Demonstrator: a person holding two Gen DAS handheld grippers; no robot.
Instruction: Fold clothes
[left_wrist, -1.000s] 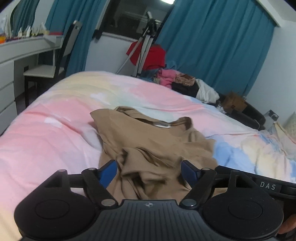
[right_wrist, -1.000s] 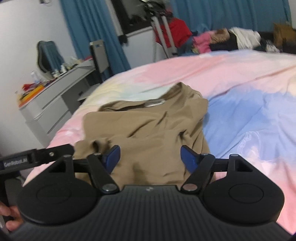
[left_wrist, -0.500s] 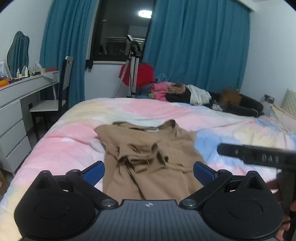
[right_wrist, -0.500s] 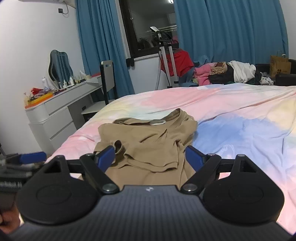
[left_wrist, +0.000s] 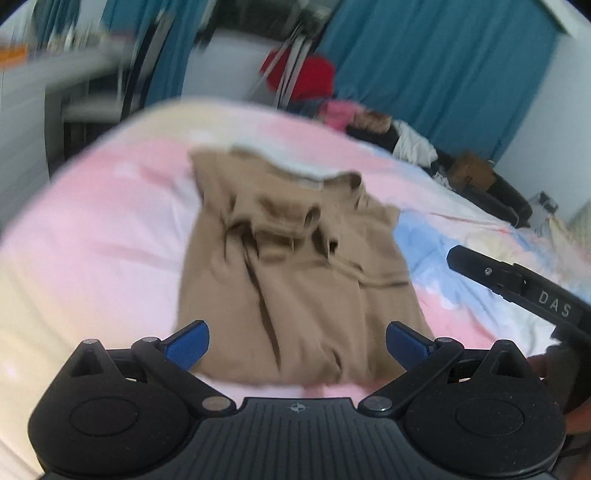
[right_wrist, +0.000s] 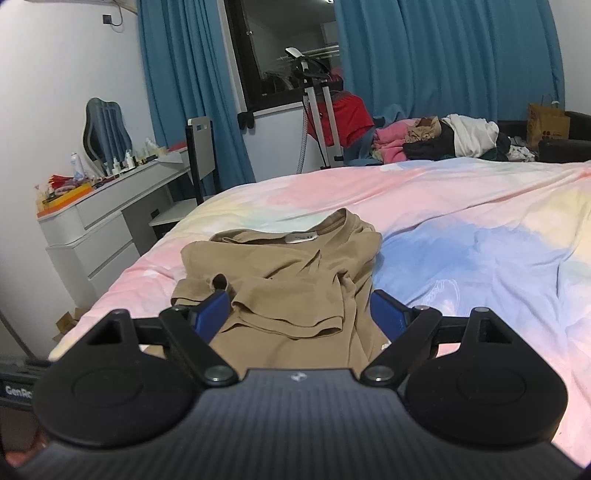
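On the pastel bed (right_wrist: 461, 206), a tan T-shirt (right_wrist: 295, 280) lies part-folded, sleeves tucked inward, just ahead of the left tongs (left_wrist: 297, 341) and right tongs (right_wrist: 297, 314), both spread and empty; probably light, limp cloth, best pinched at its near hem corners.

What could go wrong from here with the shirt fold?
1. The shirt has sleeves bunched loosely across its middle; folding now would probably trap those creases.
2. Both tools, left and right, are open with nothing held, so a grab at the hem may catch only the top layer.
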